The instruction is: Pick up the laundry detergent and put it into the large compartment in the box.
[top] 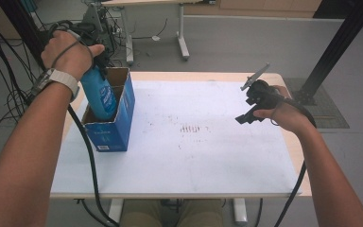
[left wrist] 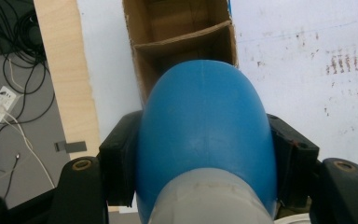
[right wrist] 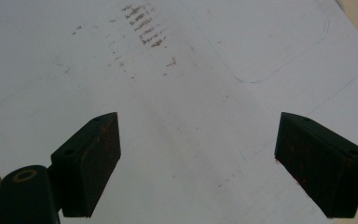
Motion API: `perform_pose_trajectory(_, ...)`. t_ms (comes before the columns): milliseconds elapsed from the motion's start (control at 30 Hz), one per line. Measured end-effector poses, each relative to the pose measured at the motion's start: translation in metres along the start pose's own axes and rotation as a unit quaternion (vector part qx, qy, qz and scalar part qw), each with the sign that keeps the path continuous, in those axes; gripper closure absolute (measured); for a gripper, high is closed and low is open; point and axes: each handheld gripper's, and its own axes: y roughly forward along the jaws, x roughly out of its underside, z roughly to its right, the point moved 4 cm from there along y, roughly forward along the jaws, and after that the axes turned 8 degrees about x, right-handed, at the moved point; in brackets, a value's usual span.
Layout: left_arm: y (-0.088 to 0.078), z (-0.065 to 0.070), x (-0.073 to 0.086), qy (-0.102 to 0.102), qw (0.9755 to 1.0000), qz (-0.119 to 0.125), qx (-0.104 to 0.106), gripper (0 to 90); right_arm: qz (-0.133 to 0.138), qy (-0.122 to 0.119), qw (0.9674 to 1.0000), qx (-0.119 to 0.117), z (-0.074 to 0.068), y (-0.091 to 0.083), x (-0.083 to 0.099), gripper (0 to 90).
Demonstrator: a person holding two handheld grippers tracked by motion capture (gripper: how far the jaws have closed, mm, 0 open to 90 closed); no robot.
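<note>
- Blue bottle (top: 98, 94) was already partway down into the cardboard box (top: 118, 127) at the desk's (top: 217, 156) left edge.
- Left claw (left wrist: 205, 158) was clamped on it, so letting go looked left.
- Right claw (right wrist: 198, 163) hung wide apart, holding nothing.

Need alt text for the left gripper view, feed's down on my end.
The left hand-held gripper is shut on a blue bottle, one black jaw on each side, with the bottle's grey part nearest the camera. Beyond it stands an open cardboard box with a divider, on the stained white table.
</note>
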Motion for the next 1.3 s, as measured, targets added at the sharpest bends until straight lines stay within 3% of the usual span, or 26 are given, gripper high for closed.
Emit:
perform_pose_trajectory(733,0.023,-0.001,-0.002,0.005,0.9999,0.003,-0.011,37.5,-0.003,0.005,1.0000,-0.001,0.001,0.003,0.004,14.4)
perform_pose_trajectory(1300,0.046,-0.004,-0.005,0.011,0.9999,-0.004,-0.005,37.5,-0.008,0.009,0.9999,-0.002,0.002,0.005,0.006,14.4)
